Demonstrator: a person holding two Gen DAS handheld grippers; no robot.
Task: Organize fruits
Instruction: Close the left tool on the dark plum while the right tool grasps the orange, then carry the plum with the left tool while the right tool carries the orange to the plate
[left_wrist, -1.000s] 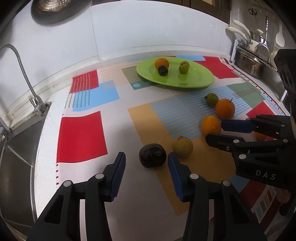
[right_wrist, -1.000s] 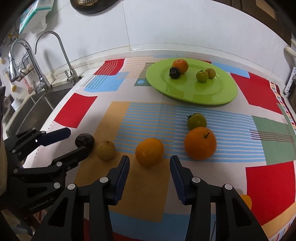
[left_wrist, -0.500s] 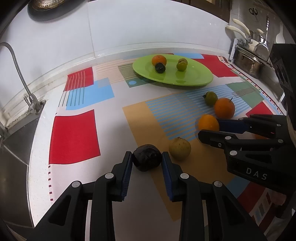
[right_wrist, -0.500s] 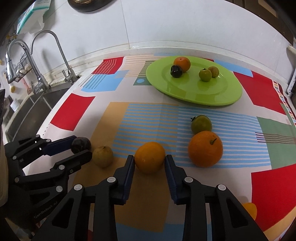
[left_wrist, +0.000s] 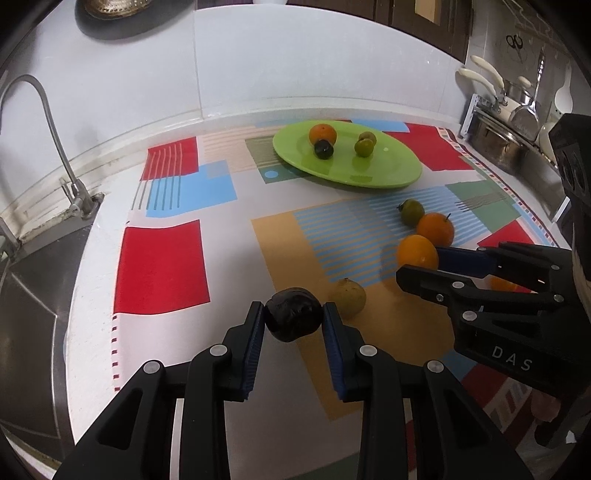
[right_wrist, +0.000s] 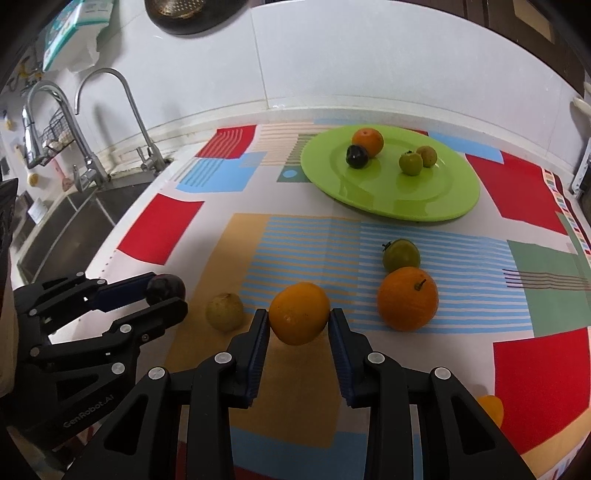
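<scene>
My left gripper (left_wrist: 293, 317) is shut on a dark purple fruit (left_wrist: 293, 314), low over the patterned cloth; it also shows in the right wrist view (right_wrist: 164, 288). My right gripper (right_wrist: 299, 321) is shut on an orange (right_wrist: 299, 313), also seen in the left wrist view (left_wrist: 417, 252). A yellow-brown fruit (left_wrist: 347, 297) lies between the two. A stemmed orange (right_wrist: 407, 298) and a green fruit (right_wrist: 400, 254) lie to the right. The green plate (right_wrist: 443, 199) at the back holds an orange (right_wrist: 367, 141), a dark fruit (right_wrist: 357, 156) and two small green fruits.
A sink (right_wrist: 66, 221) with taps (right_wrist: 144, 140) lies at the left edge of the counter. A rack with pots and utensils (left_wrist: 509, 122) stands at the far right. Another small orange (right_wrist: 491, 408) lies near the cloth's front right.
Both grippers moved forward and closed: the left one onto the dark purple fruit, the right one onto the orange. Both fruits now sit between the pads.
</scene>
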